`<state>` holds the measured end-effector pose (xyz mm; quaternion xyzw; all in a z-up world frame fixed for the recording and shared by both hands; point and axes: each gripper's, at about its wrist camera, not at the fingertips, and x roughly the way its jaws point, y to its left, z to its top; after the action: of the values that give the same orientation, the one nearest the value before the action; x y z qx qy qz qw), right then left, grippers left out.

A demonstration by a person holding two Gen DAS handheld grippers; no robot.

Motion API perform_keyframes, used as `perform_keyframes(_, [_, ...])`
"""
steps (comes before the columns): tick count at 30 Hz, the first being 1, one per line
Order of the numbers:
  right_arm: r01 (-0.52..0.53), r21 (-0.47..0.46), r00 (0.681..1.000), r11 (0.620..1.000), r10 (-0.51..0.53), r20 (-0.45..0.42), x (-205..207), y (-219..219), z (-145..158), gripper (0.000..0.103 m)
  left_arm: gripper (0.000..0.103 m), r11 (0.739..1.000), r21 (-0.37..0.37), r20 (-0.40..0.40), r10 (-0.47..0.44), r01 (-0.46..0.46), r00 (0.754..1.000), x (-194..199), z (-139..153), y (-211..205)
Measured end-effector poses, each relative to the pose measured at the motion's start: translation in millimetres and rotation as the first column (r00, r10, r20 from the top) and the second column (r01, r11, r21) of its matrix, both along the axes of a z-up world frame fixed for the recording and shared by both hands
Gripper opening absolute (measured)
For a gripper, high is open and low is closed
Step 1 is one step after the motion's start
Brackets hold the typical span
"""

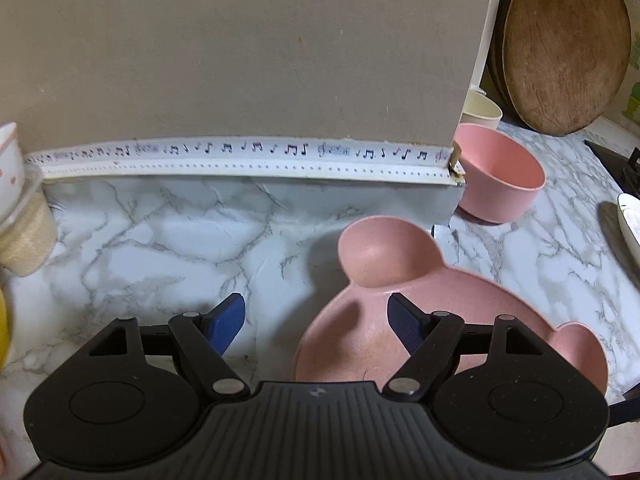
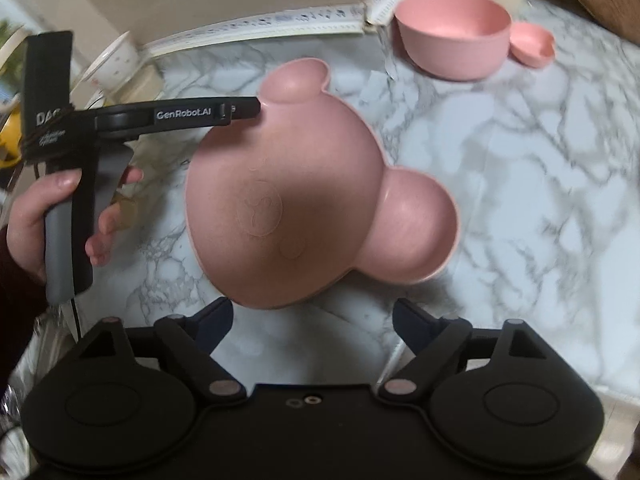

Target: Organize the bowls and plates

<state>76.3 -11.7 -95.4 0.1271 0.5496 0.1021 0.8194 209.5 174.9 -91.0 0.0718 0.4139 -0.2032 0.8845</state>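
Left gripper (image 1: 316,326) is hovering over the marble table (image 1: 160,232), jaws standing apart, nothing clamped. Right blue finger is sitting over the pink bear-shaped plate (image 1: 384,256). Pink bowl (image 1: 500,176) is sitting beyond, beside the cardboard box (image 1: 240,52).

Left wrist view: mounted behind the left claw (image 1: 316,326), angled steeply down at the marble worktop (image 1: 160,232), close, facing a cardboard panel (image 1: 240,48). Right wrist view: behind the right claw (image 2: 314,326), looking more steeply down from nearby. Shared ground: bear-shaped pink plate (image 1: 400,280) (image 2: 304,188), pink bowl (image 1: 500,178) (image 2: 452,32), music-note strip (image 1: 240,152). The right view also shows the left claw's side and the hand (image 2: 40,216) holding it.
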Motion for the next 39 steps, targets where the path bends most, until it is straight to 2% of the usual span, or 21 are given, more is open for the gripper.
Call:
perform_keyframes(8, [0.133,0.027,0.990,0.991,-0.132,-0.046,8,-3,-13,0.083,0.078,1.000,-0.016,-0.025,-0.014,0.014,1.000,6,-6,-2])
perform_keyframes(11, [0.144,0.040,0.988,0.989,-0.141,-0.068,11,-3,-17,0.081,0.078,1.000,-0.023,-0.032,-0.017,0.016,0.999,9,-7,-2])
perform_keyframes(14, [0.170,0.099,0.983,0.981,-0.161,-0.091,13,-6,-19,0.073,0.078,0.999,-0.031,-0.046,-0.017,0.016,0.999,11,-9,-2])
perform_keyframes(16, [0.186,0.127,0.979,0.974,-0.173,-0.105,15,-9,-20,0.064,0.078,0.999,-0.034,-0.053,-0.019,0.018,0.998,12,-10,-2])
perform_keyframes(18, [0.194,0.123,0.978,0.973,-0.182,-0.106,14,-9,-20,0.053,0.078,0.999,-0.040,-0.056,-0.023,0.021,0.998,12,-9,-1])
perform_keyframes(23, [0.186,0.105,0.980,0.977,-0.176,-0.096,14,-10,-19,0.041,0.076,0.997,-0.063,-0.077,-0.046,0.041,0.996,11,-10,-3])
perform_keyframes(25, [0.181,0.095,0.981,0.979,-0.173,-0.085,14,-10,-18,0.038,0.062,0.996,-0.067,-0.094,-0.057,0.051,0.994,10,-10,-4])
perform_keyframes(29, [0.154,0.068,0.987,0.986,-0.150,-0.057,16,-8,-16,0.032,0.047,0.998,-0.039,-0.101,-0.058,0.054,0.993,8,-11,-9])
perform_keyframes(31, [0.148,0.044,0.988,0.988,-0.146,-0.048,17,-8,-15,0.031,0.032,0.999,-0.020,-0.102,-0.047,0.045,0.994,7,-10,-8])
perform_keyframes(35, [0.140,0.003,0.990,0.990,-0.140,-0.029,18,-19,-14,0.026,0.024,1.000,-0.029,-0.136,-0.013,0.009,0.991,4,-8,-4])
perform_keyframes(39, [0.128,-0.029,0.992,0.991,-0.128,-0.004,17,-36,-13,0.021,0.019,0.999,-0.032,-0.133,-0.003,-0.002,0.991,-6,-2,-10])
